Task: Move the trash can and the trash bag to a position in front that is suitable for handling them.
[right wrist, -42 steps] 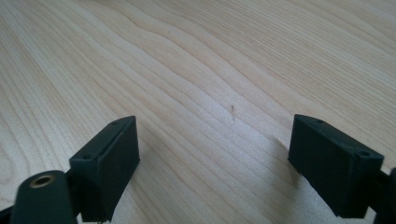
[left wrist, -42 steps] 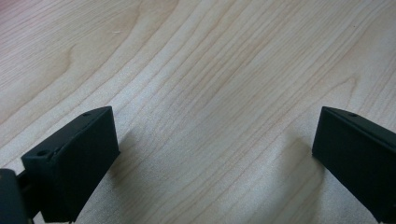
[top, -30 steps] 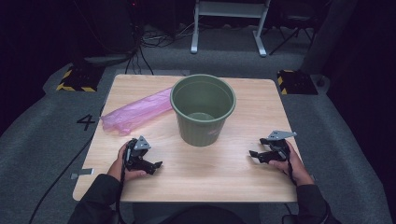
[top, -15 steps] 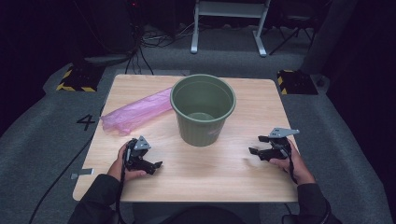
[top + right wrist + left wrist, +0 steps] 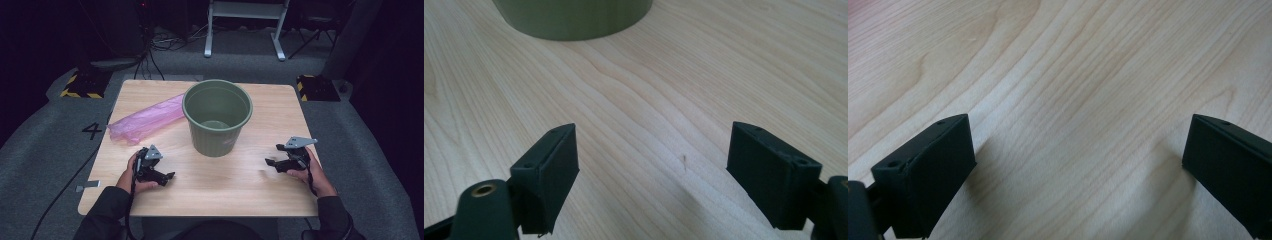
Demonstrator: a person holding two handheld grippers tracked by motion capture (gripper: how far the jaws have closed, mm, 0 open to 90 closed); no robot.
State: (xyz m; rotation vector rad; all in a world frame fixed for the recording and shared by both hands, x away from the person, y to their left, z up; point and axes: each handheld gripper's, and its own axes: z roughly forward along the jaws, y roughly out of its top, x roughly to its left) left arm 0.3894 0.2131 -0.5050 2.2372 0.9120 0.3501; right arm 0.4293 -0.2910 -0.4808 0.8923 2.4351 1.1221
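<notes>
pink bag (image 5: 145,119) lying long-axis leftward-near, just beyond left gripper (image 5: 167,177); right gripper (image 5: 269,162) farther; both gaping empty.

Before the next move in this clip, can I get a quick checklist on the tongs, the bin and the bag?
1. Left tongs open with nothing between the jaws: ok.
2. Right tongs open with nothing between the jaws: ok; they have just been opening a little.
3. Round green plastic bin upright at mid-table: ok.
4. Bin holds nothing: ok as far as the high view shows.
5. Crumpled pink plastic bag lying flat on the light wooden table, left of the bin: ok. Whether it touches the bin: cannot tell.
6. Path from left tongs to bag free of other things: ok.
</notes>
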